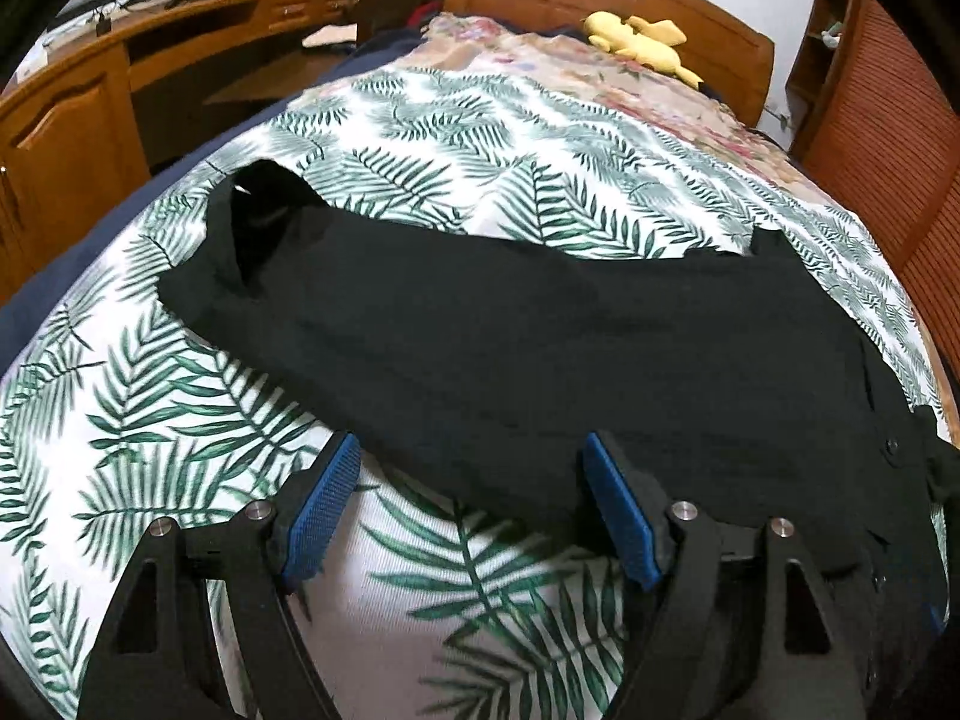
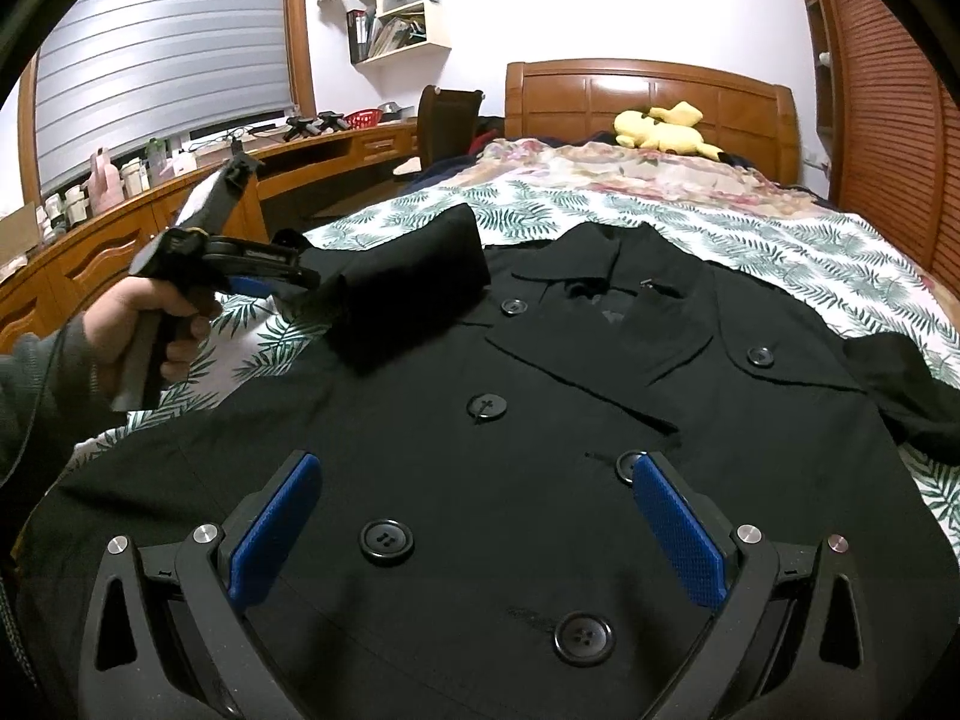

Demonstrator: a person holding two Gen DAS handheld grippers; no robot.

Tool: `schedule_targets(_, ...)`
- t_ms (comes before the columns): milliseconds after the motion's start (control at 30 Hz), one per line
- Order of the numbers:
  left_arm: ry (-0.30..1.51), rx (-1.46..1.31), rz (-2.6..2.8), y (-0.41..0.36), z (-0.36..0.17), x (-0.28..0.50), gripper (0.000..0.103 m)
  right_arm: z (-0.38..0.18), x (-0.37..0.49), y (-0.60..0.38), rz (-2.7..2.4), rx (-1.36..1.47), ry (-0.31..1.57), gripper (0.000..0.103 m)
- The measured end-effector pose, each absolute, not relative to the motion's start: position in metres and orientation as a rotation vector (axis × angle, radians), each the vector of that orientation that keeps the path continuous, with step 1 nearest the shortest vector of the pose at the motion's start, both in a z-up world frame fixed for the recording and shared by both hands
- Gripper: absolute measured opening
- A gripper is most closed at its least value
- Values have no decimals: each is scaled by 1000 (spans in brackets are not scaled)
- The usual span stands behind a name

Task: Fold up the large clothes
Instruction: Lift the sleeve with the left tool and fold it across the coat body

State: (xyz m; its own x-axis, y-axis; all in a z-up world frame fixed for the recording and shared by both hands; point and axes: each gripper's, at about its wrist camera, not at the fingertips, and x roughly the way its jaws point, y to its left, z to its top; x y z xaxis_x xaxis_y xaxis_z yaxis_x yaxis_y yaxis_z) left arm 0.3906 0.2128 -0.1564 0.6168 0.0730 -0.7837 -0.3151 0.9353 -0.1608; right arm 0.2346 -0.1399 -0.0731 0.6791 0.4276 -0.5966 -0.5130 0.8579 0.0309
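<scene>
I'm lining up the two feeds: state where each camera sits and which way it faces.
Left wrist: low over the leaf-print bedspread, facing the black coat's sleeve and headboard; open left claw shows.
Right wrist: above the coat's buttoned front, facing the headboard; open right claw and the left hand show.
Shared: coat, yellow plush toy.

A home bedroom: wooden bed (image 2: pixel 648 96), plush toy (image 2: pixel 660 129), desk (image 1: pixel 180 30), wall shelves (image 2: pixel 399 6).
</scene>
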Motion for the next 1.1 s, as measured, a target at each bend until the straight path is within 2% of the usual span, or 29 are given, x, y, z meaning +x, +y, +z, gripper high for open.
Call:
schedule_targets(100, 890, -327, 226, 216, -163, 400, 76, -73, 237, -141, 533, -135, 640, 103)
schedule_targets(133, 891, -345, 207, 217, -164, 402, 61, -73, 237, -141, 534, -133, 642, 103)
schedule_targets(167, 899, -368, 179, 216, -166, 404, 50, -73, 238, -141, 534, -133, 643, 103)
schedule_targets(233, 915, -385, 158, 213, -166, 405, 19, -73, 237, -140, 532, -134, 643, 103)
schedule_targets(300, 915, -367, 135, 206, -164, 405, 0, -73, 237, -140, 531, -133, 641, 103)
schedule_targets(400, 888, -315, 129, 192, -152, 401, 0, -74, 236, -140, 530, -131, 639, 103)
schedule_targets(667, 756, -244, 111, 154, -78, 378, 0, -72, 230, -142, 518, -132, 611, 103)
schedule_targets(700, 761, -272, 121, 157, -74, 379, 3, -72, 228, -142, 516, -136, 604, 103)
schedule_targets(767, 793, -276, 155, 165, -76, 381, 26, -72, 225, -142, 511, -145, 594, 103)
schedule_targets(800, 814, -275, 169, 170, -81, 384, 51, -72, 223, -142, 510, -148, 590, 103)
schedule_targets(833, 822, -281, 177, 174, -87, 384, 71, -72, 223, -141, 509, -149, 588, 103)
schedule_targets(900, 838, -300, 216, 186, -103, 385, 78, -73, 222, -140, 509, -150, 590, 103)
schedule_targets(1100, 945, -379, 276, 216, -161, 394, 78, -74, 226, -140, 515, -148, 609, 103)
